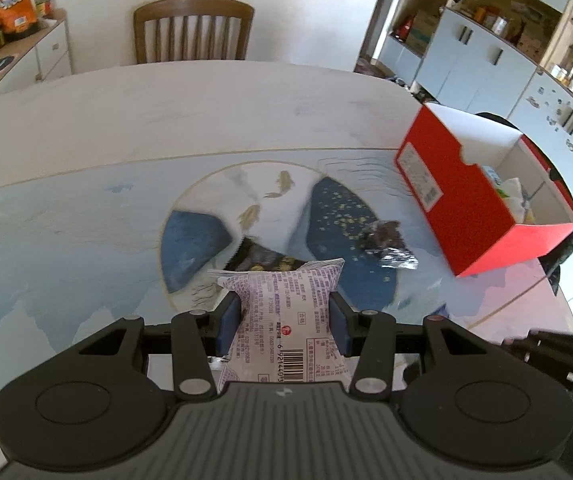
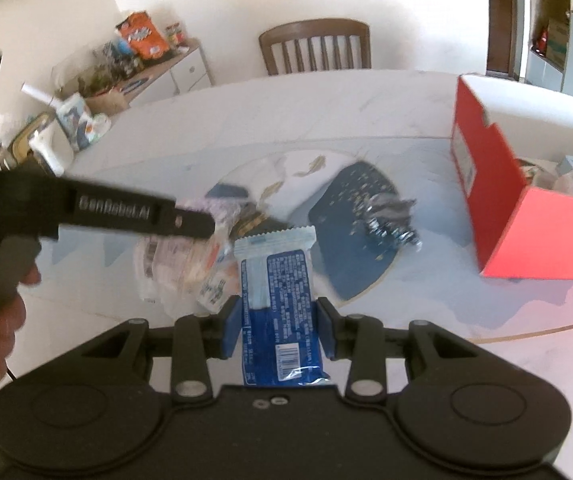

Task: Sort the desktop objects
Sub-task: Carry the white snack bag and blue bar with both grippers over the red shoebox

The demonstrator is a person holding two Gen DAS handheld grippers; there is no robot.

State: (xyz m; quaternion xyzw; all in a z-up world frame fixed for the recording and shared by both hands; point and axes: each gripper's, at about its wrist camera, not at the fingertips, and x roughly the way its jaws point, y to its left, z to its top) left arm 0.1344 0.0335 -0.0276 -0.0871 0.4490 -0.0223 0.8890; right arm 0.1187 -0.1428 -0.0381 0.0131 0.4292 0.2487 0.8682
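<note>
Between the left gripper [image 1: 286,316] fingers [image 1: 228,320], clamped — a purple-printed snack packet [image 1: 286,312]; between the right gripper [image 2: 278,326] fingers [image 2: 233,330], clamped — a blue packet [image 2: 282,300]. Above the table [image 1: 166,120], both lifted; to the right, an open red box [image 1: 466,208].

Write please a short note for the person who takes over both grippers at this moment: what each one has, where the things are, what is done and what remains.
Left gripper: shut on a purple-and-white snack packet, held above the table.
Right gripper: shut on a blue snack packet, also held above the table.
Red box: open, at the table's right side, with several items already inside.
Left to sort: a dark crinkled wrapper near the box and a dark packet beyond the left gripper's tips.
Likely next step: carry both held packets to the red box and drop them in.
</note>
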